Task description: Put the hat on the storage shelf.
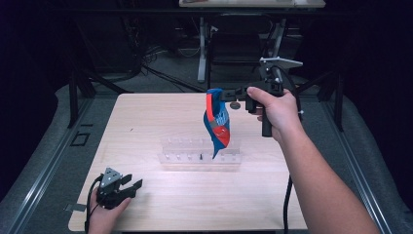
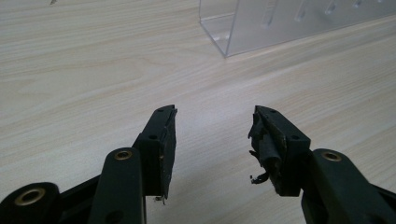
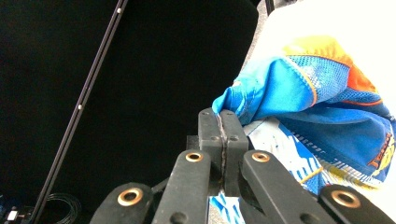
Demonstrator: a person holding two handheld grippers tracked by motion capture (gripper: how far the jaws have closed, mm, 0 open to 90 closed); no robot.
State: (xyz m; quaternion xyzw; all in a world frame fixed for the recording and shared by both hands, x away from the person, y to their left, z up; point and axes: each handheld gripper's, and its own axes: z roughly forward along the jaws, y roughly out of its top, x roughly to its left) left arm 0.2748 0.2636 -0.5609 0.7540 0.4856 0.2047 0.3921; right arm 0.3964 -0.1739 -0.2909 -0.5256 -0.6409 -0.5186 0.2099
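My right gripper (image 1: pixel 233 95) is clamped fully on the top edge of the blue-and-orange garment (image 1: pixel 216 122) — jaws pressed together on the fabric. The garment hangs free above the clear acrylic rack (image 1: pixel 199 155), its lower tip just over the rack's right half. My left gripper (image 1: pixel 130 186) rests on the wooden table (image 1: pixel 146 117), near-left of the rack — jaws spread wide, holding nothing.

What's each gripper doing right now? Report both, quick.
Left gripper: open, nothing between the jaws, low over the table.
Right gripper: shut on the blue and orange cloth, holding it up above the clear rack.
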